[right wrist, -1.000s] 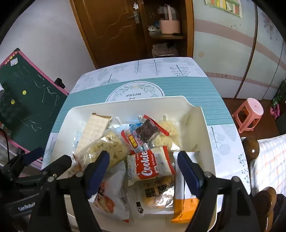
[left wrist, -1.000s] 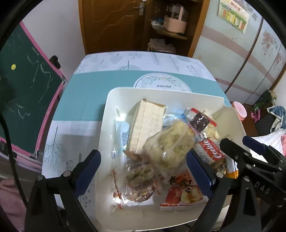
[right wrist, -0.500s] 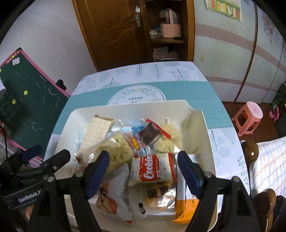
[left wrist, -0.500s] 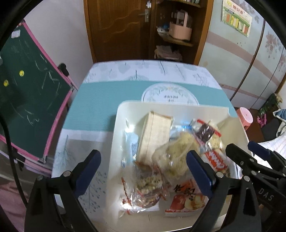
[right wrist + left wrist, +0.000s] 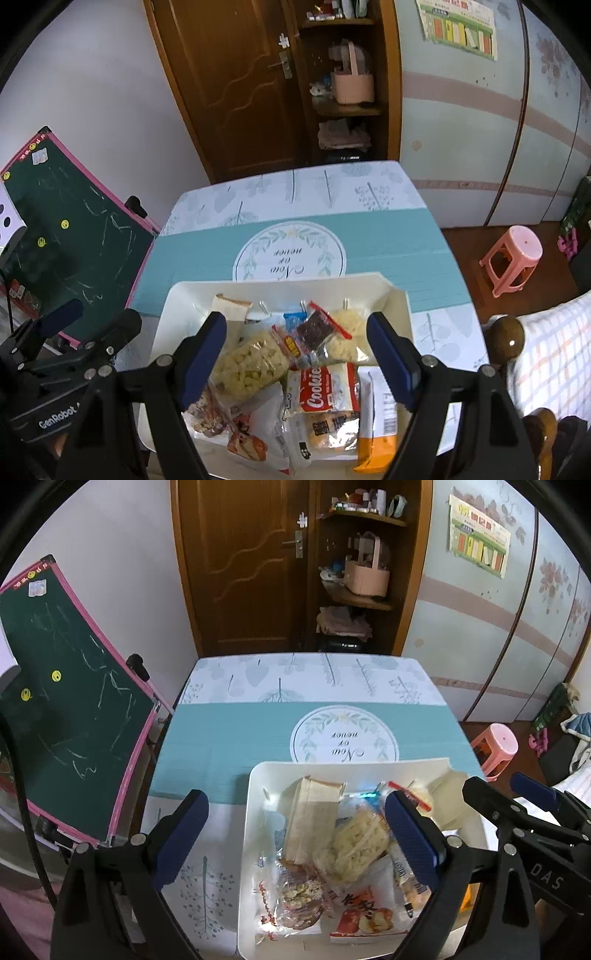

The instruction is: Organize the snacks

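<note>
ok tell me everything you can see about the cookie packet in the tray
The cookie packet is a small sealed pouch, glossy plastic by the look, with a red panel bearing "Cookie" in white script and pale ends. It lies flat, label up, near the front of the white tray. A clear bag of pale puffed snacks lies at its left, an orange-bottomed white packet at its right, a bun wrapper overlapping its near edge. Nothing grips it.

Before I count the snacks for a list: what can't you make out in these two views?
- Packets low in the white tray: buried under others, both views.
- Orange packet: its right edge is behind the right gripper's finger, right wrist view.
- Tray's near rim: cut off by the gripper arms.
- Small print on the Cookie packet: too small.
</note>
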### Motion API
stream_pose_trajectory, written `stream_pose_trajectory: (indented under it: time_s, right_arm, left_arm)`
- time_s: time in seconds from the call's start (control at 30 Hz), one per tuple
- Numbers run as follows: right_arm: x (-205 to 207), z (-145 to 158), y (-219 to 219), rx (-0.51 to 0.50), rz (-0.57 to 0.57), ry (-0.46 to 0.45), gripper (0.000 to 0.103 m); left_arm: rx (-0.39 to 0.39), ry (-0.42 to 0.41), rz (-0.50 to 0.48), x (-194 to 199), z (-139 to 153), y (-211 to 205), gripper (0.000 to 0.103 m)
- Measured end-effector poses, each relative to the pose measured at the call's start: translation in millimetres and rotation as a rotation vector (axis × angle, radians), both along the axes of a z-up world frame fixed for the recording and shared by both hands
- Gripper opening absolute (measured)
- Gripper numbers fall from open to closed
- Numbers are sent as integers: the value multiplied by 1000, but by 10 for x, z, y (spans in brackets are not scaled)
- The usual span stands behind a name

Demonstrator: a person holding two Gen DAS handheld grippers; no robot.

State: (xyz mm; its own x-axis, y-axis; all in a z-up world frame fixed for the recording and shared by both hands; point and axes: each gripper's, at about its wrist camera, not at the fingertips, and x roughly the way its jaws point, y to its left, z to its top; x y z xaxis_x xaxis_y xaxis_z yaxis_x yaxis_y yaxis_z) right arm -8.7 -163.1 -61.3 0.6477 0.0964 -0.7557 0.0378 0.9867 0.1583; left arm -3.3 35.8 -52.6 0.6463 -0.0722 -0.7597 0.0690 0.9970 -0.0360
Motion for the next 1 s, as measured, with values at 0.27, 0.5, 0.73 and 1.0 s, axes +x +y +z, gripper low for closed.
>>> stream_pose_trajectory:
  time_s: [0.27, 0.5, 0.73, 1.0]
  right_arm:
    - [-196, 259, -35, 2, -63, -50, 79]
    - [-276, 311, 26, -33, -49, -83, 79]
    - [-250, 308, 29, -33, -48, -87, 79]
    - [-251, 304, 37, -36, -45, -87, 79]
  left_arm:
    - [-17, -14, 0, -161, 224, -8, 96]
    - [20, -50, 60, -233, 275, 20, 97]
    - [23, -31, 82, -219, 237, 50, 97]
    - [17, -19, 77, -222, 206, 51, 97]
